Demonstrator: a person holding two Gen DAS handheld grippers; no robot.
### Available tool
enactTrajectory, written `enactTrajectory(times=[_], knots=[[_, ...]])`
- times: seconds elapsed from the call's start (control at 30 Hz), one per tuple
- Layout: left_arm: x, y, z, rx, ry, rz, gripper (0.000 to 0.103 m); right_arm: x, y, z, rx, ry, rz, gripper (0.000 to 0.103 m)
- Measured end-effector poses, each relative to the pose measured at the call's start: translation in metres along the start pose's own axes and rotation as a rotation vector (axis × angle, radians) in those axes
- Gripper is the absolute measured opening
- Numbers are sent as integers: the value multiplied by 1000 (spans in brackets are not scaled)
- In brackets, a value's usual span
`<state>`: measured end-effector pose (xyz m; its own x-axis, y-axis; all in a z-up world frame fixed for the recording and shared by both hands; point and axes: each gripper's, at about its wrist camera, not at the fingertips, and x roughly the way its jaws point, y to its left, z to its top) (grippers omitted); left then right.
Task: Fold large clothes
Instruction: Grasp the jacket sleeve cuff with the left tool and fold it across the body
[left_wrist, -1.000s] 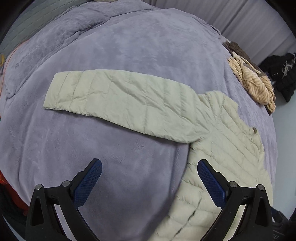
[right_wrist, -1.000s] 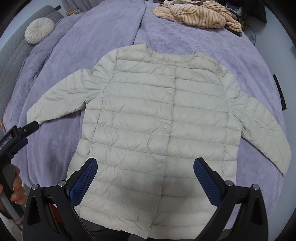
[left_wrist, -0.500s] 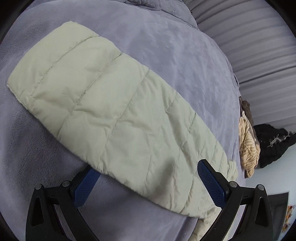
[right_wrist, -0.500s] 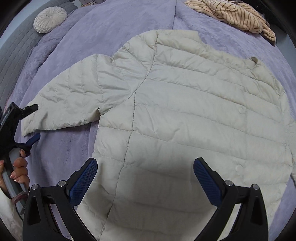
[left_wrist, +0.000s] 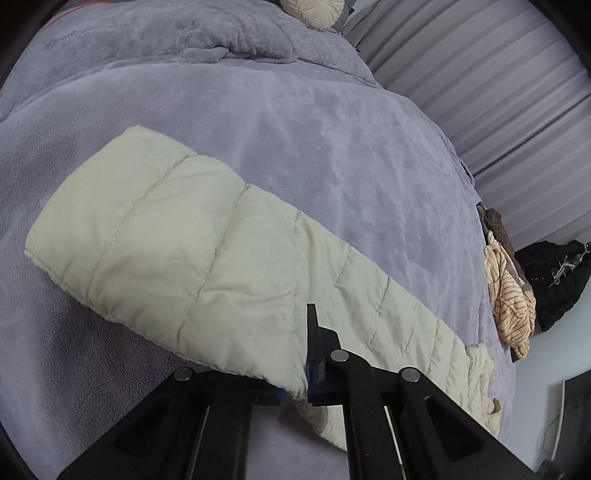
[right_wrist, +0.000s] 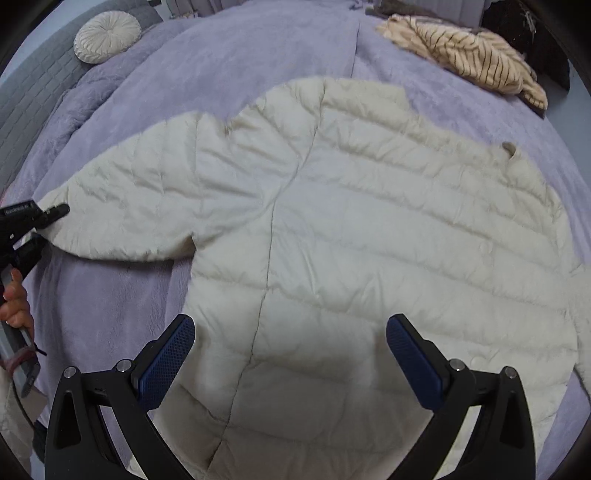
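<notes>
The jacket (right_wrist: 369, 236), a cream quilted one, lies flat and spread on the lilac blanket (right_wrist: 229, 55) that covers the bed, filling the middle of the right wrist view with its collar toward 1 o'clock and one sleeve (right_wrist: 125, 206) running out to 9 o'clock. At that sleeve's cuff, at the 9 o'clock edge of the view, the left gripper (right_wrist: 44, 221) meets the cloth, with a hand (right_wrist: 14, 299) on its handle just below. In the left wrist view the left gripper (left_wrist: 308, 365) sits at 6 o'clock with its jaws just closed onto the near edge of the sleeve (left_wrist: 207, 269); the fabric bunches up between the pads, so the sleeve is pinched there, while the rest of it slants from 9 o'clock down toward 4 o'clock across the blanket. The right gripper (right_wrist: 290, 365) hovers over the jacket's body at 6 o'clock in its own view, jaws spread wide, blue pads (right_wrist: 166, 358) clear of the cloth and holding nothing; its shadow falls on the quilting between them. A striped beige garment (right_wrist: 469, 55) lies bunched at 1 o'clock near the bed's far edge, well apart from the jacket, with a dark heap (left_wrist: 554, 277) just beyond it. A round pleated cushion (right_wrist: 107, 35) rests at 11 o'clock against a grey headboard (right_wrist: 26, 99).
</notes>
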<state>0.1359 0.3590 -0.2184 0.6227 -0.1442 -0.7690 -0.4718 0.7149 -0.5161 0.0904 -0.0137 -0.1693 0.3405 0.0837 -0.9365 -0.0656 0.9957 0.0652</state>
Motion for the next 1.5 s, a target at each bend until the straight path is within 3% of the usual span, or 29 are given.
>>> enactTrajectory(times=[0.07,0.17,0.23,0.3,0.47,0.63,0.7,0.8,0.93,1.07,1.17,1.23,1.27,1.3,1.33,1.37,1.4,1.5], knots=[[-6,-4,2,16,-14,-5,8,-1,0,18,34,-34,22,102],[-21,-14,3,55,-40,-17,8,14,1,41,75,-31,99,75],[-33,-25,2,97,-56,-39,8,32,2,47,89,4,131,46],[-43,-43,2,145,-69,-67,8,52,2,48,107,45,157,38],[-66,-107,-8,315,-97,-144,8,76,6,46,85,85,138,35],[-84,-193,-45,525,-78,-250,8,84,8,45,59,87,155,34],[-87,-228,-66,609,-50,-290,8,80,-1,48,96,89,219,34],[-80,-277,-108,731,33,-340,8,58,-45,43,265,58,334,35],[-47,-325,-184,917,159,-326,8,20,-124,16,465,-21,302,35],[3,-338,-256,1061,273,-235,8,4,-189,-13,593,-27,248,35],[31,-329,-292,1119,351,-158,8,0,-223,-32,638,-27,204,47],[37,-322,-306,1140,342,-110,10,-3,-241,-41,656,-36,200,53],[37,-321,-310,1157,322,-90,12,-4,-245,-43,658,-40,199,55],[35,-320,-313,1167,312,-84,33,-6,-247,-43,655,-42,198,59],[32,-320,-314,1167,311,-86,74,-7,-247,-43,651,-46,195,65],[28,-321,-315,1168,302,-78,95,-11,-258,-55,646,-54,195,68],[20,-320,-312,1172,256,-56,103,-14,-258,-56,643,-57,193,72],[0,-317,-308,1196,227,-50,103,-23,-270,-61,637,-66,190,72]])
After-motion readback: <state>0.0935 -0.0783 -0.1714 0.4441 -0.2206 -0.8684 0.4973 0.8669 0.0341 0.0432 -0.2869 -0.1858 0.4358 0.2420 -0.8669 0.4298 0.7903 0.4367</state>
